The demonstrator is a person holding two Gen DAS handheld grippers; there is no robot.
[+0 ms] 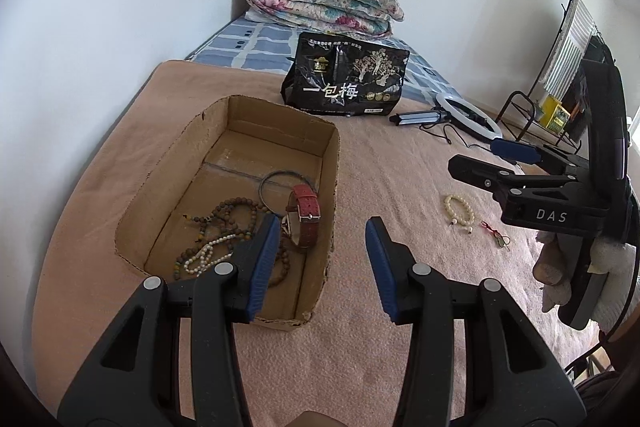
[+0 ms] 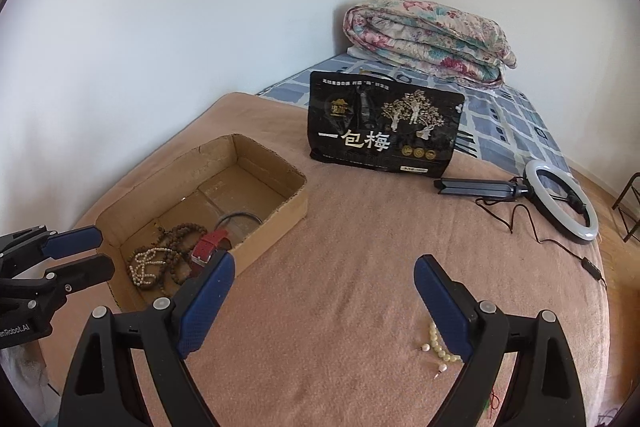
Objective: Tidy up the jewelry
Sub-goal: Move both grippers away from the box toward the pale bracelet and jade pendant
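The box (image 1: 276, 143) near the bed's left edge already holds beads, a watch (image 1: 306, 211) and a ring. The left hand-held gripper (image 1: 322, 259) hangs released at its right wall. Rightward, the pale bracelet (image 1: 459, 207) lies on the blanket, nearest the right hand-held gripper (image 2: 324, 303), also released. The right wrist view hides half of it behind a finger; the red charm (image 1: 496, 233) shows clearly only from the left.

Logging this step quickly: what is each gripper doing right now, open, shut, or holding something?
Left gripper: jaws open, holding nothing, over the cardboard box edge.
Right gripper: jaws open, holding nothing, by the cream bead bracelet.
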